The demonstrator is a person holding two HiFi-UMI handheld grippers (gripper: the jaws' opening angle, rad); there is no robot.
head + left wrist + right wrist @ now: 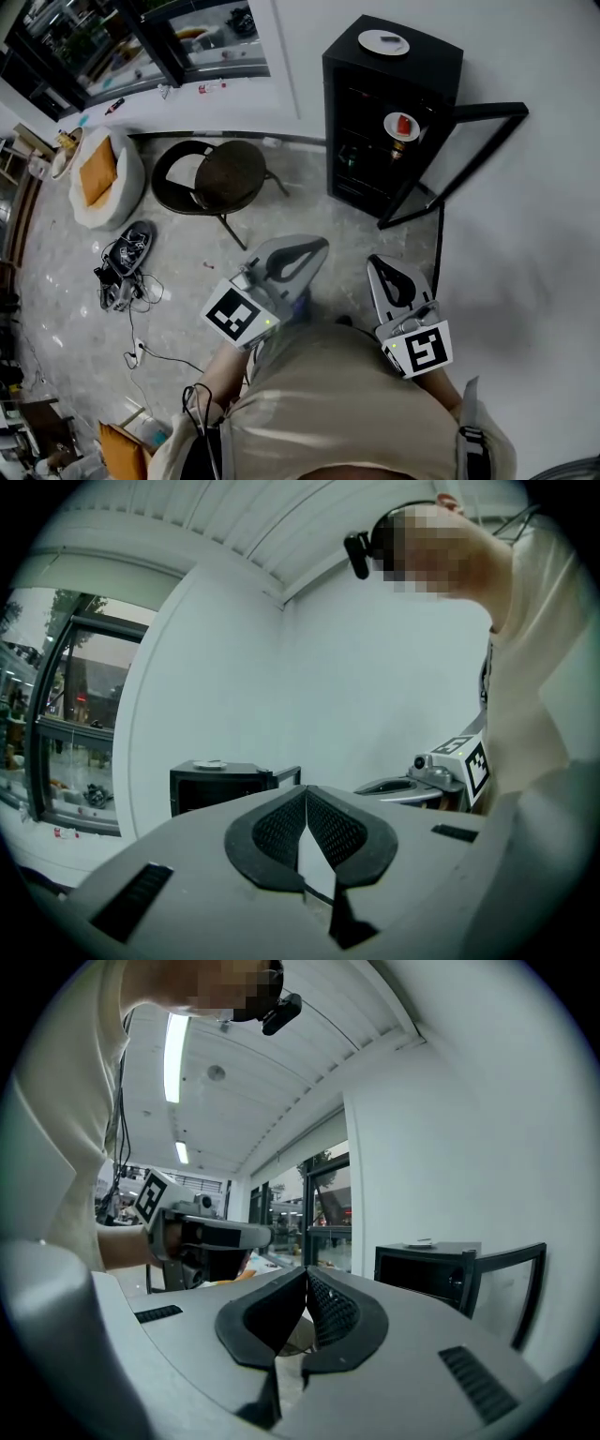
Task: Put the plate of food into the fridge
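Closest to the head camera, the person's torso (347,412) fills the lower frame and hides both hands. Just beyond it, the left gripper (317,247) and right gripper (377,262) point level towards the far wall. Each gripper's own view shows its jaws clenched together with nothing between them. Past the left gripper, a dark round chair (225,176) stands on the floor. Further off, against the wall, the black fridge (389,103) has its door (459,155) swung wide. The plate of food (401,126) sits on an upper shelf inside, with something red on it. The shelves below are too dark to read. A second plate (383,42) rests on the fridge top, and its contents cannot be made out.
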